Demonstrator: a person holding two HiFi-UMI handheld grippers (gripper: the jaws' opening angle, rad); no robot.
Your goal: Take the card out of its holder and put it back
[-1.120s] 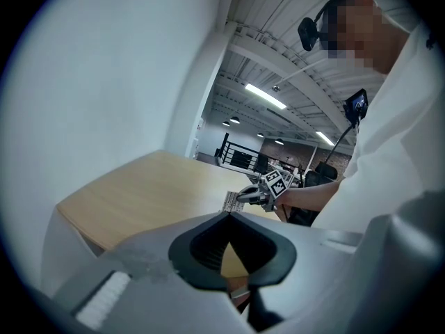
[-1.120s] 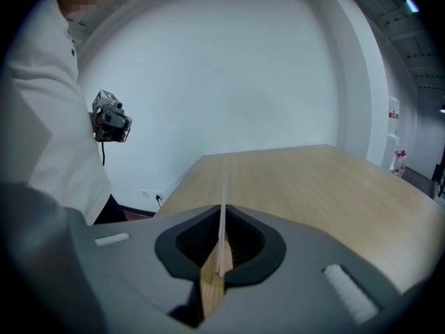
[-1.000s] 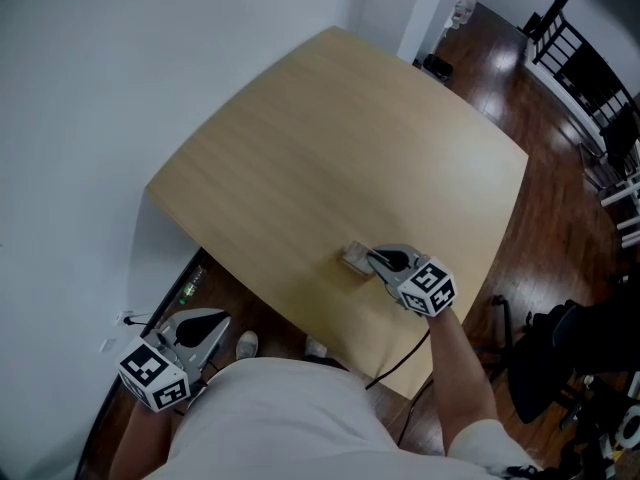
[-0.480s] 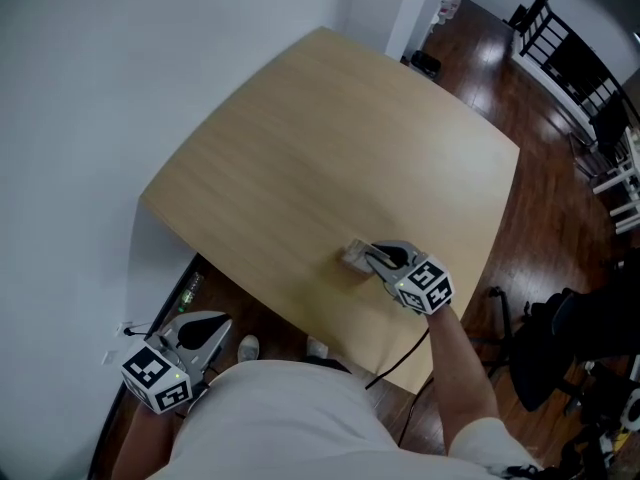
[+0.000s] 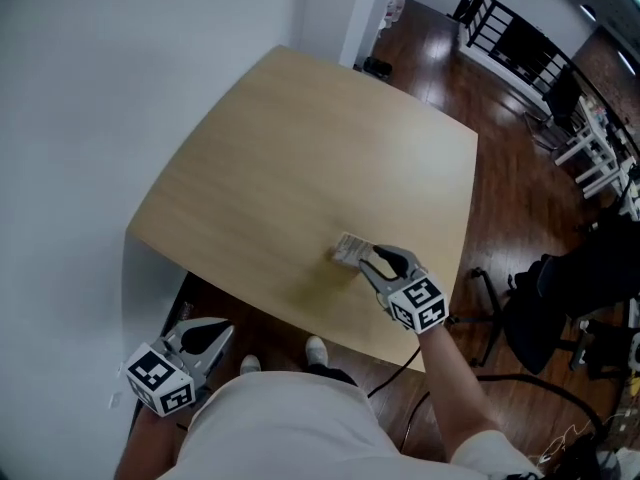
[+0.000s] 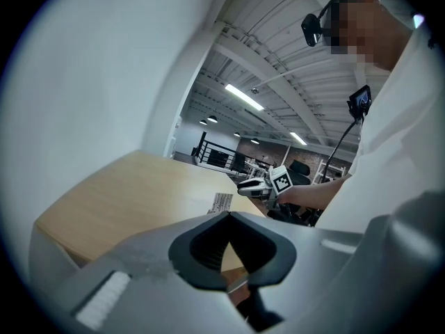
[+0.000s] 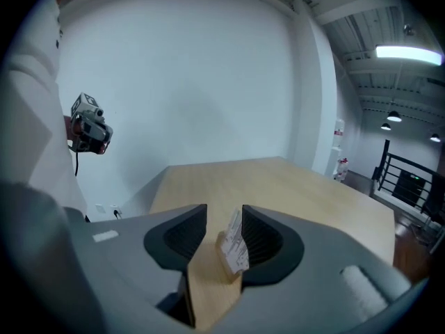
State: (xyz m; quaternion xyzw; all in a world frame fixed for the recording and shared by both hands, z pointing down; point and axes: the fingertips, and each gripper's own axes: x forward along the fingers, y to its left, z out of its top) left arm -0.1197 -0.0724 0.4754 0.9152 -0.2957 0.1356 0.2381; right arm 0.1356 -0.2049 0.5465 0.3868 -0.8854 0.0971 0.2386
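Note:
A white printed card [image 7: 235, 245] stands upright in a small wooden holder [image 7: 225, 264] near the front edge of the tan table [image 5: 300, 148]. My right gripper [image 5: 362, 258] reaches around the card and holder [image 5: 347, 250] from the near side. Its jaws are opening: the card stands between them, close to the right jaw, with a clear gap to the left jaw [image 7: 224, 221]. My left gripper [image 5: 215, 330] hangs shut and empty below the table's near-left edge, far from the card. The left gripper view shows the card [image 6: 221, 202] and the right gripper [image 6: 250, 185] across the table.
A white wall runs along the table's left and far sides. Dark wooden floor lies to the right, with black chairs [image 5: 560, 278] and a black railing [image 5: 520, 43] beyond. A black cable [image 5: 400, 363] hangs from the right gripper under the table edge.
The right gripper's jaws, closed at the card before, now stand apart around it. The head view has shifted. The left gripper stays low at the left.

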